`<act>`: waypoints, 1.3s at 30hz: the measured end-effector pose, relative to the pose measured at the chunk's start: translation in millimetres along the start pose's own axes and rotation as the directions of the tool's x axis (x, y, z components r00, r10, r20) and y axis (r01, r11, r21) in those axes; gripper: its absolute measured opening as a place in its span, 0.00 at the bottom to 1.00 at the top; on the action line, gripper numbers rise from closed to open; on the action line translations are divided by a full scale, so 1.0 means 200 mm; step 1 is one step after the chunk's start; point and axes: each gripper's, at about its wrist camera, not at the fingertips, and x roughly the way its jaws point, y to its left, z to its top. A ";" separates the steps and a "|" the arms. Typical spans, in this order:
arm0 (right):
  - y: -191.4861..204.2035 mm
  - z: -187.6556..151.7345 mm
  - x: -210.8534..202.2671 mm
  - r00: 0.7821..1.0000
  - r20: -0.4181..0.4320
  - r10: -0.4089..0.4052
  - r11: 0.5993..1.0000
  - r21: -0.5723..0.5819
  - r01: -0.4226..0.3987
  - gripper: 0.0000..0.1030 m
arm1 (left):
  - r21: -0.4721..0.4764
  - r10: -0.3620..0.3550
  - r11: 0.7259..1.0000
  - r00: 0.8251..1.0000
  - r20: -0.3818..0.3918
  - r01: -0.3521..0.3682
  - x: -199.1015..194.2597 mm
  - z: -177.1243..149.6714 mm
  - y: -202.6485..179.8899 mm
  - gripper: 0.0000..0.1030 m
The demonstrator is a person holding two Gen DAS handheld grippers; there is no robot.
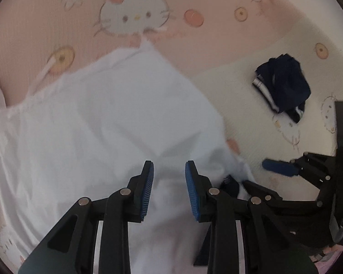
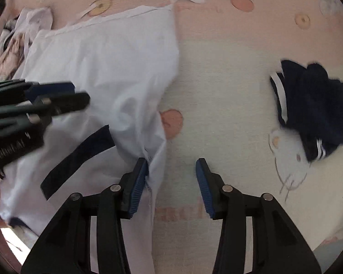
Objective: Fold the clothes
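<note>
A white garment (image 1: 98,123) with a dark navy band (image 2: 80,159) across it is seen on a bedsheet (image 1: 217,45) printed in pale pink and cream, on which white cartoon cat faces with peach bows, yellow noses and thin brown whiskers are scattered, along with orange and yellow round shapes and faint white flowers. A folded navy garment (image 1: 283,86) with white stripes at its edges is picked out against the cream part. The left gripper (image 1: 169,178) and right gripper (image 2: 171,178) are shown in black with blue ribbed pads (image 2: 202,185). A crumpled heap (image 2: 13,43) in white and dusty pink is glimpsed at the far edge.
</note>
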 end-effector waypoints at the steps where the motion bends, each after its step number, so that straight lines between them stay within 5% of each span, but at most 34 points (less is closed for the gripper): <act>1: -0.02 -0.01 0.00 1.000 -0.006 -0.013 1.000 0.011 0.013 0.42 | 0.011 -0.018 1.000 1.000 -0.011 0.018 0.02 0.01 -0.01 0.30; 5: -0.10 -0.02 -0.02 1.000 -0.012 0.006 0.998 0.069 -0.005 0.43 | 0.060 -0.053 0.996 0.995 -0.087 0.058 0.14 0.02 -0.09 0.30; 10: -0.07 0.07 -0.06 0.985 0.081 0.151 0.985 0.069 -0.156 0.39 | 0.066 -0.051 0.996 0.992 -0.115 0.059 0.20 -0.02 -0.11 0.29; 13: -0.02 0.11 0.05 0.991 0.021 0.132 0.991 0.030 -0.133 0.40 | -0.007 -0.113 0.994 0.987 -0.112 0.113 0.20 -0.03 -0.04 0.29; 16: 0.08 0.11 0.06 0.995 0.013 0.095 0.995 -0.041 -0.095 0.42 | -0.018 -0.096 0.995 0.989 -0.112 0.095 0.19 -0.03 -0.03 0.29; 21: 0.06 0.04 0.08 0.997 0.026 -0.077 0.997 -0.003 0.077 0.44 | -0.023 -0.091 0.996 0.992 -0.088 0.090 0.18 -0.04 -0.03 0.30; 27: -0.01 -0.06 0.03 0.992 -0.014 -0.128 0.991 0.050 0.128 0.44 | 0.018 -0.165 0.986 0.985 -0.040 0.166 0.13 -0.01 -0.06 0.30; 29: -0.01 -0.04 -0.01 0.997 0.029 -0.068 0.995 0.073 0.066 0.44 | 0.022 -0.176 0.984 0.983 -0.050 0.178 0.16 0.01 -0.07 0.30; 32: 0.01 0.02 -0.05 0.987 0.106 0.123 0.987 0.089 -0.132 0.44 | 0.012 -0.151 0.988 0.985 -0.089 0.152 0.22 0.02 -0.07 0.29; 34: 0.12 0.08 0.01 0.982 0.082 0.169 0.983 0.056 -0.174 0.37 | -0.005 -0.146 0.989 0.985 -0.092 0.146 0.24 0.02 -0.04 0.28; 39: 0.27 0.08 0.10 0.996 0.039 0.074 0.996 -0.048 -0.072 0.38 | -0.099 -0.238 0.968 0.969 -0.070 0.230 0.26 0.07 0.08 0.28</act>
